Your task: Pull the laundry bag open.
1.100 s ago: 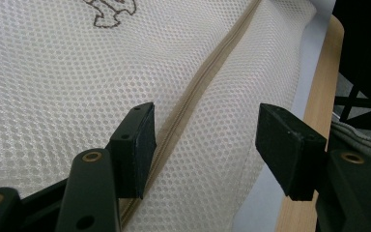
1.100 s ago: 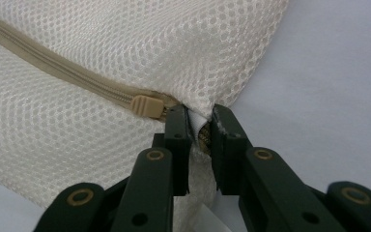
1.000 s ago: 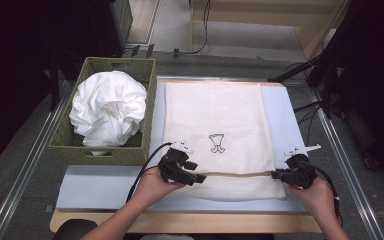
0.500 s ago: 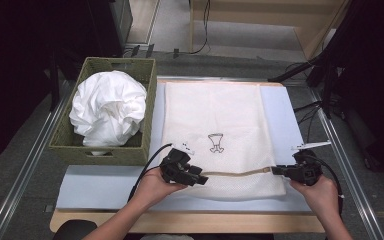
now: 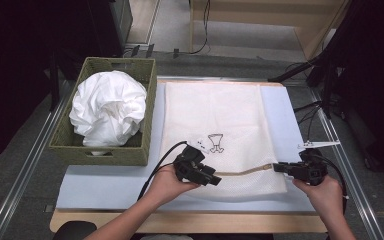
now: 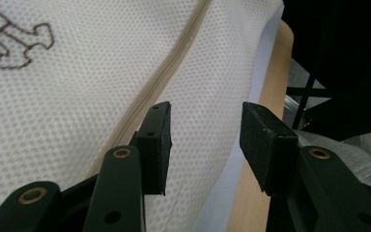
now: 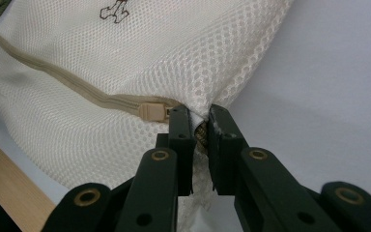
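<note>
A cream mesh laundry bag (image 5: 215, 115) with a small brown print lies flat on the light blue mat (image 5: 110, 182). A tan zipper (image 5: 245, 171) runs across its near end. My right gripper (image 5: 279, 167) is shut on the bag's right corner, and in the right gripper view (image 7: 200, 118) the mesh is pinched just past the zipper pull (image 7: 150, 111). My left gripper (image 5: 215, 180) hovers over the zipper's left part (image 6: 174, 67). Its jaws (image 6: 205, 140) have just been closing but stand apart, with nothing between them.
A green woven basket (image 5: 145, 150) holding a bundled white cloth (image 5: 107, 107) stands left of the bag. The wooden table edge (image 5: 180, 220) runs along the front. Cables trail on the floor to the right.
My left gripper has shifted a little to the right along the zipper and lifted slightly. My right gripper keeps its hold in the same place.
</note>
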Demonstrator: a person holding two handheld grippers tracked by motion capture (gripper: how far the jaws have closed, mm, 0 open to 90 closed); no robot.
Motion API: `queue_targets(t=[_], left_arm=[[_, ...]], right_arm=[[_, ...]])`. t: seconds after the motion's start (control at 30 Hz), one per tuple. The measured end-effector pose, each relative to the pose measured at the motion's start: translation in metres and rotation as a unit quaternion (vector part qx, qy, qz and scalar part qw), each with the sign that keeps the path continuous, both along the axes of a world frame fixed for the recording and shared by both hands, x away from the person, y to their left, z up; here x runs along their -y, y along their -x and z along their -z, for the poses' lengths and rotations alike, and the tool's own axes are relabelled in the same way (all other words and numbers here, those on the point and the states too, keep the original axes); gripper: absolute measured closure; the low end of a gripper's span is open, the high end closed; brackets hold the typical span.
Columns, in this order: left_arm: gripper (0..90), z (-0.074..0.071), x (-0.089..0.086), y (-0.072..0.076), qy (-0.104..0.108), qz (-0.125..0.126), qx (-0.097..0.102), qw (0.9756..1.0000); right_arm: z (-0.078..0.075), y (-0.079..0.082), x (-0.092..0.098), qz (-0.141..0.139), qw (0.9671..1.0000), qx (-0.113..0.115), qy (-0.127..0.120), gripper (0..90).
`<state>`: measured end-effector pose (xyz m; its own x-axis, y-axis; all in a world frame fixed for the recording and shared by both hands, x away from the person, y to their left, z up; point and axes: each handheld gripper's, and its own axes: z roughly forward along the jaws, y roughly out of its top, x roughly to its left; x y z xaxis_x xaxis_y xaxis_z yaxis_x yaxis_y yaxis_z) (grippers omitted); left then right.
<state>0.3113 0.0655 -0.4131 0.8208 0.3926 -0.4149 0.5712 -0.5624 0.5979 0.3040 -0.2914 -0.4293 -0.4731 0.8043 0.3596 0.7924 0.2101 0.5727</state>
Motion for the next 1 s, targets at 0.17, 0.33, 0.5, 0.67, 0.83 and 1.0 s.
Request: queue_targets(t=[0.17, 0.33, 0.5, 0.67, 0.83, 1.0], left_arm=[[56.9, -0.006, 0.015, -0.001, -0.004, 0.009, 0.019, 0.9998], [58.6, -0.005, 0.034, -0.003, -0.010, 0.015, 0.021, 0.9996], [60.2, -0.003, 0.050, -0.006, -0.010, 0.017, 0.012, 0.9997], [60.5, -0.004, 0.062, -0.011, -0.011, 0.016, 0.020, 0.9996], [63.6, -0.003, 0.073, -0.015, -0.010, 0.019, 0.018, 0.9996], [66.8, -0.001, 0.086, -0.019, 0.001, 0.020, 0.012, 0.9997]], right_arm=[[-0.001, -0.001, 0.000, -0.003, 1.0000, -0.002, 0.001, 82.4], [-0.001, -0.001, 0.000, -0.001, 1.0000, 0.000, -0.002, 82.3], [0.000, -0.001, 0.000, -0.002, 1.0000, -0.001, 0.000, 82.2], [0.000, -0.002, 0.000, -0.004, 1.0000, 0.000, 0.001, 82.1], [0.000, -0.002, 0.000, -0.004, 1.0000, -0.002, 0.001, 82.0], [-0.001, -0.002, -0.001, -0.004, 1.0000, 0.000, 0.002, 82.0]])
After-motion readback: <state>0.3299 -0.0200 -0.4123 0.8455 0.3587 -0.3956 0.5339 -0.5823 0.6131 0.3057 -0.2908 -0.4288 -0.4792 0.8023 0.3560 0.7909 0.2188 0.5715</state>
